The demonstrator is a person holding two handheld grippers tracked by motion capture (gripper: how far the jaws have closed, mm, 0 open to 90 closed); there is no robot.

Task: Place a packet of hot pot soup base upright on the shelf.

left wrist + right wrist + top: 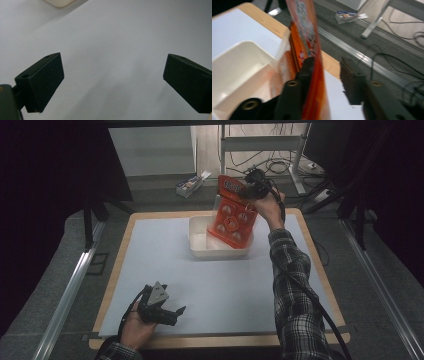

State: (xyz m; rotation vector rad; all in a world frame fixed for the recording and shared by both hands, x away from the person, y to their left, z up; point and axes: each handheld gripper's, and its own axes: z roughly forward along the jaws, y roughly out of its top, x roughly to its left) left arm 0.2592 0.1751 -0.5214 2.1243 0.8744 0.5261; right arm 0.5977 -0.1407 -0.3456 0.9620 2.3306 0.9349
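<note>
An orange blister pack [231, 217] with several round items stands tilted, its lower end inside a white tray [200, 237] at the far middle of the white sheet. My right gripper [256, 184] is at the pack's top edge. In the right gripper view the jaws are apart: the pack [308, 37] lies against the left jaw, with a gap to the other jaw, so the right gripper [325, 63] is open. The tray [242, 65] sits below left. My left gripper [176, 316] rests near the front left, and between its open jaws [112, 67] there is only white sheet.
A wooden tabletop [310, 250] frames the white sheet. On the floor beyond lie a small box [190, 185], cables [280, 167] and a metal table leg [298, 165]. Metal rails run along both sides of the table.
</note>
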